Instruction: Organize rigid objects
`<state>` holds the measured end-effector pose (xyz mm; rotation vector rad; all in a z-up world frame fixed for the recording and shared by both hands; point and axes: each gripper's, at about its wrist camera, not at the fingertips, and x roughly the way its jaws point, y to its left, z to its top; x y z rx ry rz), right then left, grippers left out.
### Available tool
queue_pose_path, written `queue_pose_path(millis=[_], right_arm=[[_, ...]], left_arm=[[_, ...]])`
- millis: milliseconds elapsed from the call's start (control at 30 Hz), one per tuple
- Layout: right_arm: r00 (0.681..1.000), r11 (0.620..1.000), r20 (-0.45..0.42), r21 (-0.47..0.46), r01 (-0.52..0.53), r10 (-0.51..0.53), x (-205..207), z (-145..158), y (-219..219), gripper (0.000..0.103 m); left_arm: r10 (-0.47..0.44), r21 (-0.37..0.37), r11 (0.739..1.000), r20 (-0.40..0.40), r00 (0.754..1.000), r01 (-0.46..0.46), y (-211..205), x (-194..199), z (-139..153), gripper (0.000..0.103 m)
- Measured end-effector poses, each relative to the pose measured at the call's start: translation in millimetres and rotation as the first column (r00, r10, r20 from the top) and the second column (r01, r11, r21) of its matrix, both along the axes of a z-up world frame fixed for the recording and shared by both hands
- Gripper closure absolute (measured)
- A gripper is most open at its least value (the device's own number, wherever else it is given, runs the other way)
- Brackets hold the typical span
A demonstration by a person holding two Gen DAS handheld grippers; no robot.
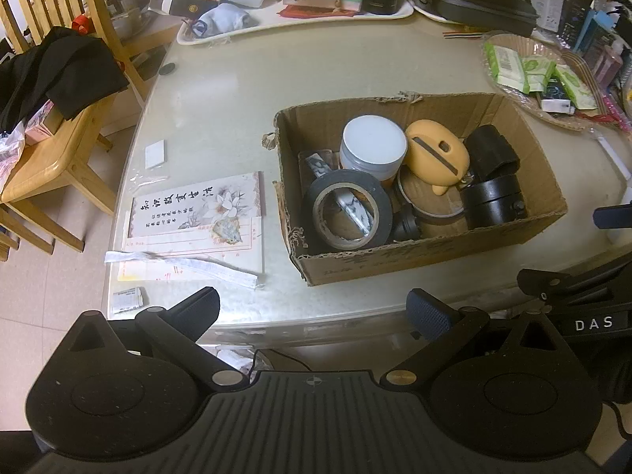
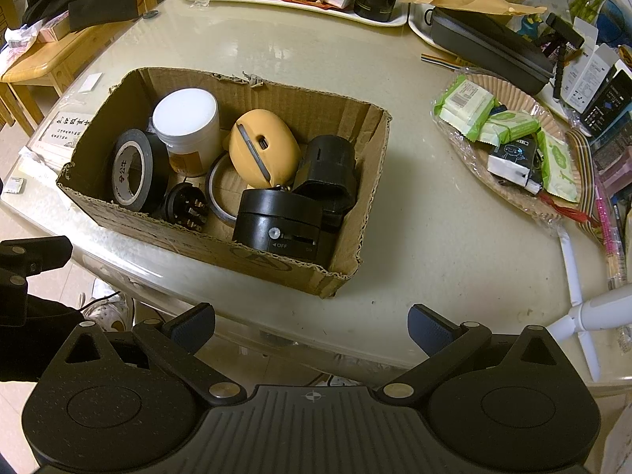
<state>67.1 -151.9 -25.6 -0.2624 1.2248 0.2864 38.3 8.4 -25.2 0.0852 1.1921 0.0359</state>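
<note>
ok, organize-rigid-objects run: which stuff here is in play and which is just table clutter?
In play:
cardboard box
black tape roll
white-lidded jar
tan egg-shaped case
black cylinder with OFF switch
left gripper and right gripper, both open and empty

Just lying about:
wipe packets on a paper plate
printed card
black zip case

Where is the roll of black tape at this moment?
The black tape stands tilted in the near left corner of the cardboard box, in front of the white jar, in both views. Neither gripper touches it.
</note>
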Motion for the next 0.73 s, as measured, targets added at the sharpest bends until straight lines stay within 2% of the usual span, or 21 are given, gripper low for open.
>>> queue_pose_path(millis=[500, 567, 667, 733], right_arm=[[1.000, 1.000, 0.001, 0.000, -0.001, 0.001, 0.1, 0.4, 0.3, 0.000], [1.000, 1.000, 0.000, 0.000, -0.001, 0.001, 0.4, 0.4, 0.3, 0.000], [1.000, 1.000, 0.001, 0.000, 0.000, 0.000, 0.1, 0.3, 0.4, 0.000], [1.000, 1.000, 0.001, 0.000, 0.001, -0.001, 0.2, 0.4, 0.4, 0.000]], left_arm=[[-0.002, -0.003, 1.000, 0.001, 1.000, 0.002, 0.7, 0.3, -0.4, 0.000], [-0.007, -0.016, 1.000, 0.004, 1.000, 0.007, 0.5, 0.0, -0.2, 0.000], [-0.012, -0.078, 0.997, 0.025, 1.000, 0.014, 2.9, -1.3, 1.7, 0.000], [-0.016, -0.082, 0.996, 0.036, 0.999, 0.019, 1.5, -1.3, 2.9, 0.000]])
